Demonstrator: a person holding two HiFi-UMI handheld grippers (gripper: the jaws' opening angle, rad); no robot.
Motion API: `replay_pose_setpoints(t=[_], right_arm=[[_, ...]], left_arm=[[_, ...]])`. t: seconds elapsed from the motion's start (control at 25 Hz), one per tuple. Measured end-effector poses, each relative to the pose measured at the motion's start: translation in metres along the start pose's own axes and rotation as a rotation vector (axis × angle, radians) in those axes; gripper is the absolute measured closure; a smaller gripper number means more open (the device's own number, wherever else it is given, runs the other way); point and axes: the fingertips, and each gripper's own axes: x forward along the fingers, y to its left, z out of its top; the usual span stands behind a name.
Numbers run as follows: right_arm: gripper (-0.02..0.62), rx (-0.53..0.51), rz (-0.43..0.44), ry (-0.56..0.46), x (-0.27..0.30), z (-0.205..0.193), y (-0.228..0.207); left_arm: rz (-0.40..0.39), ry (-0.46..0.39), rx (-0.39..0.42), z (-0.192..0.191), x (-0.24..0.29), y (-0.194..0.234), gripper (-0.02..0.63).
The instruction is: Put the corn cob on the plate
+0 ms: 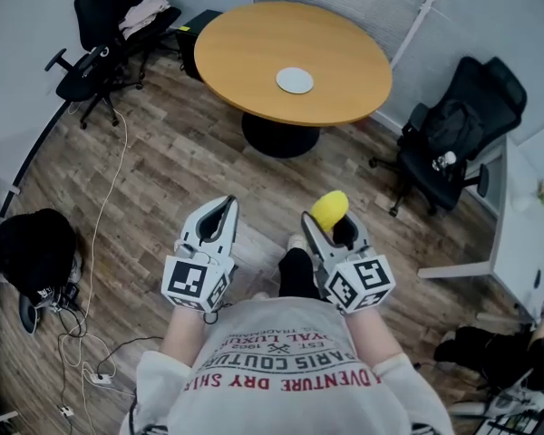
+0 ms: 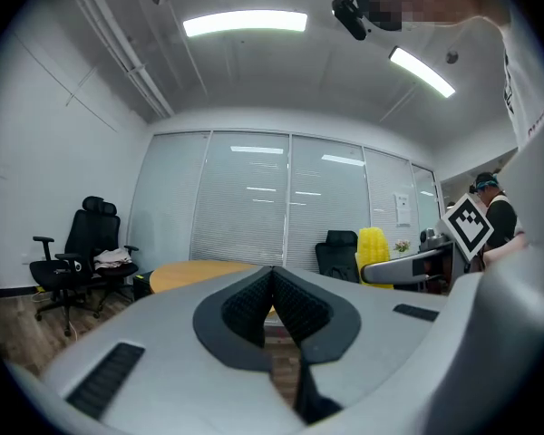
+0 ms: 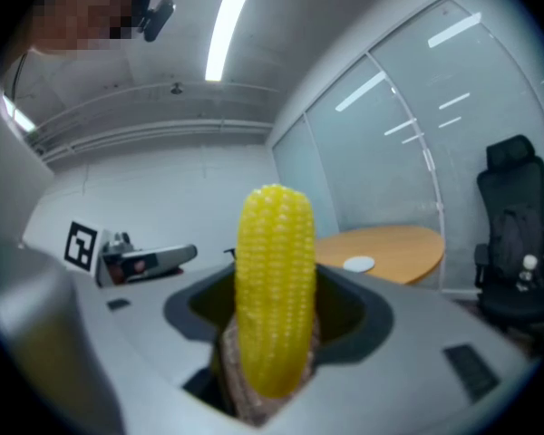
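The right gripper (image 1: 330, 228) is clamped on a bright yellow corn cob (image 3: 274, 297), which stands upright between its jaws, the rounded tip rising past them. The left gripper (image 1: 225, 208) hangs beside it at about the same height, its dark ribbed jaws pressed together on nothing. Both are held out in front of the person's grey printed shirt (image 1: 286, 370), above the brown wooden plank floor (image 1: 172, 170). Well ahead stands a round, light wooden table (image 1: 245, 53) on a black foot, with a small, pale, round plate (image 1: 295, 81) lying near its middle, far from the corn cob. Black office chairs (image 1: 453, 139) stand at either side of the table
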Motion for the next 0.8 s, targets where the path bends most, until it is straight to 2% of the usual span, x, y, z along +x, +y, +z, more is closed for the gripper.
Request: replay_pose_setpoints(t=[0.24, 0.48, 0.8], right_arm=[[0.325, 0.012, 0.064, 0.018, 0.056, 0.008, -0.039], [0.325, -0.017, 0.129, 0.03, 0.117, 0.037, -0.09], [0.325, -0.083, 0.177, 0.032, 0.179, 0.078, -0.168]], left_arm=[[0.069, 0.017, 0.021, -0.005, 0.047, 0.028, 0.572], [0.137, 0.007, 0.042, 0.009, 0.118, 0.051, 0.572], [0.168, -0.007, 0.061, 0.022, 0.221, 0.062, 0.572]])
